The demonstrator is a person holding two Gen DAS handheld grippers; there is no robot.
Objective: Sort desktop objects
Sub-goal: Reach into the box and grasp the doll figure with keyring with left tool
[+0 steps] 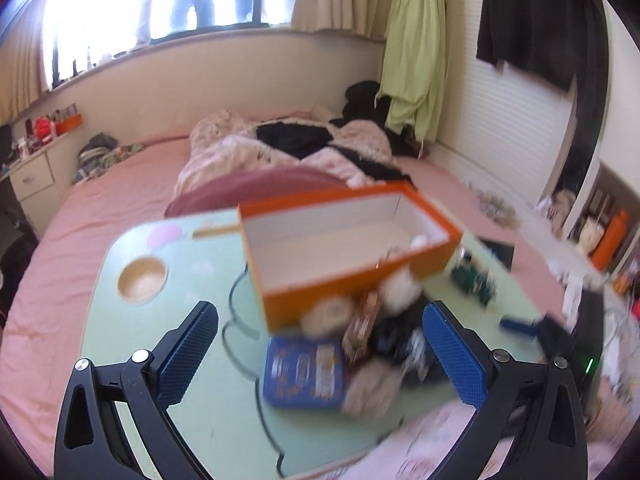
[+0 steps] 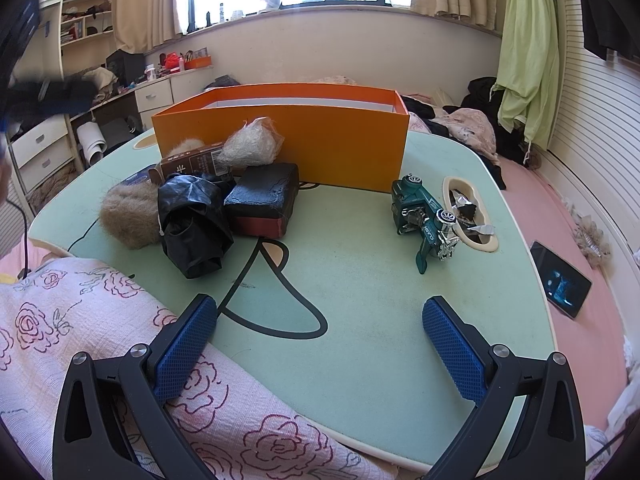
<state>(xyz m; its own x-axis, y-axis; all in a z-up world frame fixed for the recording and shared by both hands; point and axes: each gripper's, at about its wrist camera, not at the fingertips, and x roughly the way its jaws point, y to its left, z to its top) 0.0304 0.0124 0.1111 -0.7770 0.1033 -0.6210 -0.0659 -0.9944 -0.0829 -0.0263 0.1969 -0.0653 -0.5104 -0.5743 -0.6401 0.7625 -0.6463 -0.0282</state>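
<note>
Both grippers are hovering above a pale green lap table [image 2: 360, 280] printed with a black-outlined cartoon figure, standing on a pink-sheeted bed [image 1: 100, 208]. The left gripper [image 1: 320, 356] is spreading its blue textured pads wide apart with nothing between them. The right gripper [image 2: 320, 352] is likewise gaping wide and gripping nothing, its left finger hanging over a pink rose-patterned cloth [image 2: 120, 360] at the table's near edge.

A long open orange cardboard box with a white interior [image 2: 320, 140] is standing at the table's far side. Against its front wall a whitish fibre tuft [image 2: 250, 144] is resting on a brown carton [image 2: 196, 166] bearing a barcode and a Chinese character; the rest of its print is too small to read. Just before these a dark block wrapped in blue-black mesh with a red base [image 2: 264, 200] is touching a crumpled black plastic bag [image 2: 192, 224], and a tan fluffy fur ball [image 2: 128, 216] is sitting beside the bag. In the left wrist view, blurred, a flat blue tin with gold and white print [image 1: 304, 374] is lying by the pile; its lettering is unreadable.

To the right, well apart from the pile, a green toy car with chrome wheels [image 2: 424, 216] is lying tipped beside an oval cream recess [image 2: 490, 244] holding foil scraps. A dark-screened tablet [image 2: 560, 280] is resting on the bed.
</note>
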